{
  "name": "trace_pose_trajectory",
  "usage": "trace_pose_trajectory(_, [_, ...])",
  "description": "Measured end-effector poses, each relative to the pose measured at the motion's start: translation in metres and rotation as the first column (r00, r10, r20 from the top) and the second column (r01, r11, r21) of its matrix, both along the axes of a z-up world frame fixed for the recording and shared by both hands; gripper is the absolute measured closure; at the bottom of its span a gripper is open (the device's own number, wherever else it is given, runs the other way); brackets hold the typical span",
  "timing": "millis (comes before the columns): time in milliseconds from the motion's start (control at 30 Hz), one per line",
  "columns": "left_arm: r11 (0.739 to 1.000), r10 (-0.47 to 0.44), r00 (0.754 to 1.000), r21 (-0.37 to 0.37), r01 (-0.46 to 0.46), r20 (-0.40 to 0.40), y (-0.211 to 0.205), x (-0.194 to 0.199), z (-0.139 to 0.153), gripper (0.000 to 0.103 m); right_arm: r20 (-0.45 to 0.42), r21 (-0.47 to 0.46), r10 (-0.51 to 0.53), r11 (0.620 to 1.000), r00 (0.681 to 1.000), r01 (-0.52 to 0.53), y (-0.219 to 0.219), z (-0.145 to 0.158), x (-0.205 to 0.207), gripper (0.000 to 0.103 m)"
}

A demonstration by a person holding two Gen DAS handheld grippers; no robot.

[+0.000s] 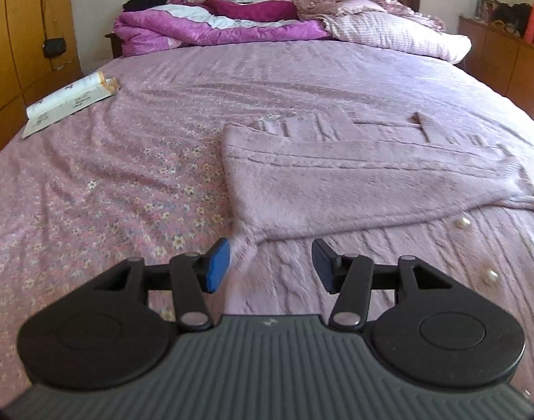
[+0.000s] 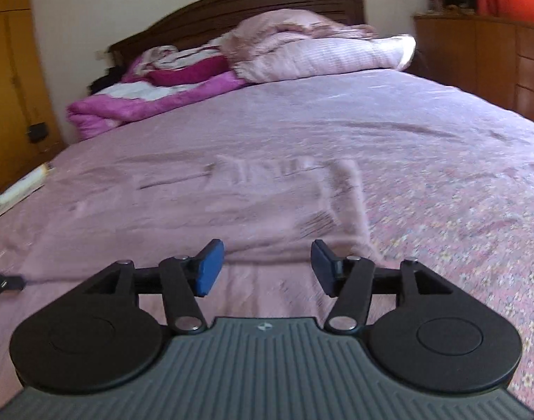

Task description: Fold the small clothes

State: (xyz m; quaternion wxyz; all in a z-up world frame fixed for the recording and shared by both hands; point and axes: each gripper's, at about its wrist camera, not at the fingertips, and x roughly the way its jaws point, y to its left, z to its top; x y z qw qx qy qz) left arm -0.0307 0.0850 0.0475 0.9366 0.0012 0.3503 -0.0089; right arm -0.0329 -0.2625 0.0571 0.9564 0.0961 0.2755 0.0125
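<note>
A fuzzy pale pink knitted garment [image 1: 354, 185] lies spread on the bed, with a folded layer on top and pearl buttons [image 1: 462, 223] near its front right. My left gripper [image 1: 270, 266] is open and empty, just above the garment's near left corner. The garment also shows, blurred, in the right wrist view [image 2: 267, 203]. My right gripper [image 2: 267, 267] is open and empty, just above the garment's near edge. The tip of the other gripper [image 2: 4, 281] shows at the far left of that view.
The bed has a pink floral sheet [image 1: 109, 189]. An open book [image 1: 67, 99] lies at its left edge. Crumpled blankets and pillows [image 1: 267, 14] are piled at the headboard. Wooden cupboards [image 1: 18, 35] stand left, a wooden dresser [image 2: 494, 56] right.
</note>
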Motion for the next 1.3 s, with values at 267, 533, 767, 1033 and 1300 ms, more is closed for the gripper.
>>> trace_pose_trajectory(267, [0.999,-0.048,0.998,0.01,0.048,-0.033,-0.02,-0.035,0.003,0.03,-0.005,-0.001,0.118,0.993,0.993,-0.118,0.013,0.003,-0.058,0.031])
trace_pose_trajectory(533, [0.989,-0.144,0.988,0.036,0.146,-0.048,-0.044,-0.072,0.002,0.024,0.001,-0.053,0.197,0.979,0.98,-0.197,0.021,0.0,-0.106,0.021])
trace_pose_trajectory(767, [0.96,-0.251,0.965,0.108,0.258,-0.074,-0.07,-0.107,-0.005,0.014,-0.022,-0.138,0.285,0.948,0.958,-0.285,0.03,-0.007,-0.133,0.018])
trace_pose_trajectory(1033, [0.886,-0.399,0.905,0.19,0.422,-0.149,-0.098,-0.139,-0.023,0.014,-0.056,-0.237,0.37,0.897,0.927,-0.373,0.037,-0.011,-0.161,0.016])
trace_pose_trajectory(1300, [0.779,-0.526,0.824,0.27,0.566,-0.21,-0.129,-0.159,-0.042,0.014,-0.091,-0.252,0.424,0.866,0.901,-0.433,0.043,-0.018,-0.17,0.011])
